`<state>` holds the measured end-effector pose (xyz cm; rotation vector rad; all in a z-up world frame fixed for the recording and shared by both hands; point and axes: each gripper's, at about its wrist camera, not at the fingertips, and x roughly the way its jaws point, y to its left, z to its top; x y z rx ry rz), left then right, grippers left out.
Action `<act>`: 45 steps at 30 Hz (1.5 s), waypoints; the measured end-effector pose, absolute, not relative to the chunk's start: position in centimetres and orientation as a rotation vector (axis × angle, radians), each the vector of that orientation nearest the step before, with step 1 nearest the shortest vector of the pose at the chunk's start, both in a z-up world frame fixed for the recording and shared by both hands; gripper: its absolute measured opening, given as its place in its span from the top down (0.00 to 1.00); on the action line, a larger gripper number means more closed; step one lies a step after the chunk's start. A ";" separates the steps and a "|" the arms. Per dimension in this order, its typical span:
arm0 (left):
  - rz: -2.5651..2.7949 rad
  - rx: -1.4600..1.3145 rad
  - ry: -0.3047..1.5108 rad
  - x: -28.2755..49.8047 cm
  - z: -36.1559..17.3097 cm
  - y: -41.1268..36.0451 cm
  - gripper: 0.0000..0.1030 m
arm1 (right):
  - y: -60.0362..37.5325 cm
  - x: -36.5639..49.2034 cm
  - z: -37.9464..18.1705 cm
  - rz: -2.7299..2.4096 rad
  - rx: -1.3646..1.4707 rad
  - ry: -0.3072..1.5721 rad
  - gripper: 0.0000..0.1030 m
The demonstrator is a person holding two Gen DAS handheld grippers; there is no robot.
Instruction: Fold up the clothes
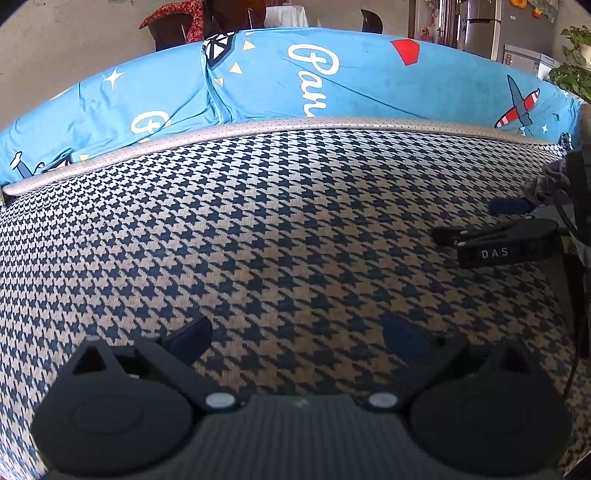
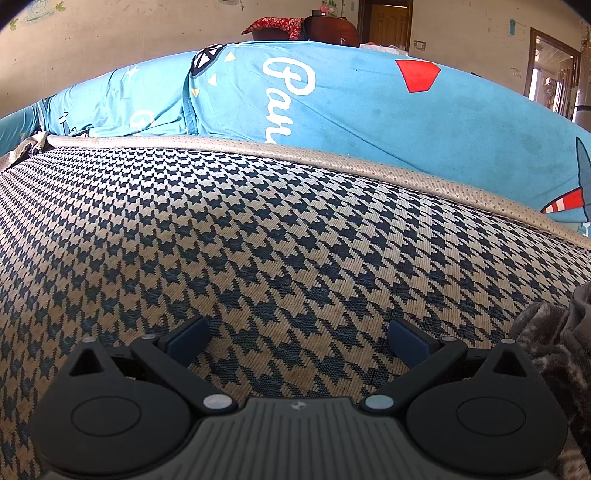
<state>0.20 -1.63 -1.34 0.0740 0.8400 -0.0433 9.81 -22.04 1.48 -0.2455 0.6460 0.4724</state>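
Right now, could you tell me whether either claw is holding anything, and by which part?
Nothing is held: the left claw and right claw are both open above the blue-and-beige houndstooth woven mat.

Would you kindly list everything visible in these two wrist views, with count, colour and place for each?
Houndstooth cloth: one, dark blue and beige, spread flat under both tools.
Dotted trim: one, beige-grey, along the cloth's far edge.
Printed sheet: one, bright blue with white lettering and red shapes, behind the trim.
Fuzzy fabric: one, grey, bunched at the right edge of the right wrist view.
Red patterned cloth: one, draped over a dark chair in the background.
Plant: one, green, far right.
Left tool: black, blue pads, open, empty.
Right tool: black, blue pads, open, empty.
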 end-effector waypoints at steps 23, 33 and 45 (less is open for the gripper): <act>-0.108 0.090 0.871 -0.2 -2.4 -2.2 0.00 | -22.0 9.8 1.5 0.472 -0.245 0.648 0.00; -0.124 0.089 0.876 -0.6 -2.3 -2.2 0.00 | -22.0 9.8 1.5 0.472 -0.245 0.649 0.00; -0.110 0.069 0.885 -0.6 -2.3 -1.6 0.00 | -22.0 9.9 1.5 0.472 -0.245 0.650 0.00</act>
